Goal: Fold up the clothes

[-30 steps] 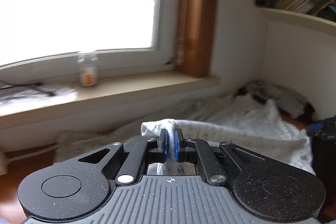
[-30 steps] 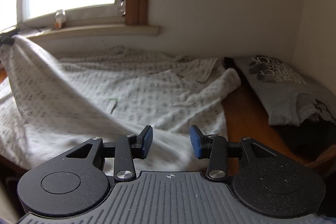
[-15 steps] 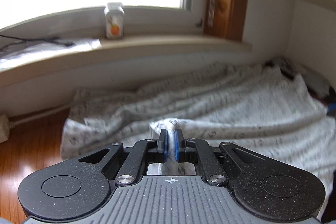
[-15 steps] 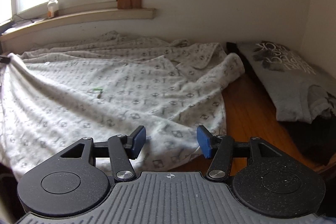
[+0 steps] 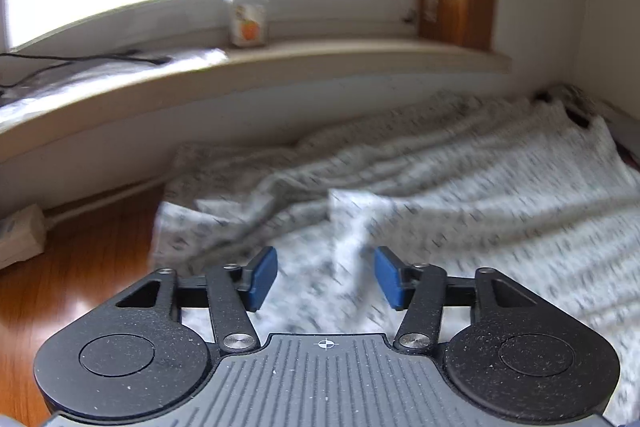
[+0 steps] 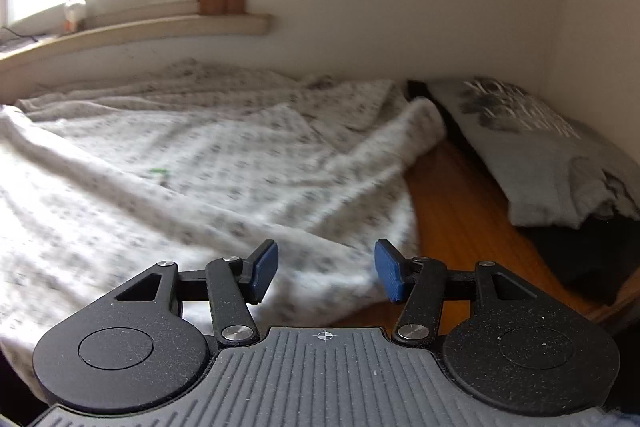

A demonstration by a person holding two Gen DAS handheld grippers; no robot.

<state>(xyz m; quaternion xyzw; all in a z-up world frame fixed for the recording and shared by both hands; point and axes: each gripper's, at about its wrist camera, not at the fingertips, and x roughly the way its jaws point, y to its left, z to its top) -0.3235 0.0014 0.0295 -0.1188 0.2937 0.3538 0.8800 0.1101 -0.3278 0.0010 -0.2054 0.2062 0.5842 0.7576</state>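
Currently listed: one patterned white garment (image 5: 460,195), lying spread and rumpled across the wooden floor (image 5: 80,267), its far edge bunching against the wall under the windowsill (image 5: 280,67). Left gripper (image 5: 326,277): jaws opening at this moment, blue pads standing apart with a loose raised corner of cloth just beyond them, nothing pressing on it; the cloth is blurring there, seemingly dropping free. Right gripper (image 6: 326,277): fingers standing moderately wide, empty, hovering over the garment's near right edge (image 6: 340,267), where cloth is meeting bare floor. Also present: a small jar (image 5: 247,17) on the sill, a cable (image 5: 80,59) at far left, a white power block (image 5: 20,235) by the left skirting, and a grey printed shirt (image 6: 540,147) lying well apart on the right over something dark. Step in hand, by judgement: a carried corner is being laid down, ending one fold or a spreading pass. Next move is likely calling for both grippers to be finding fresh edges, since the garment is lying wrinkled rather than flat, and for pinching one layer only.
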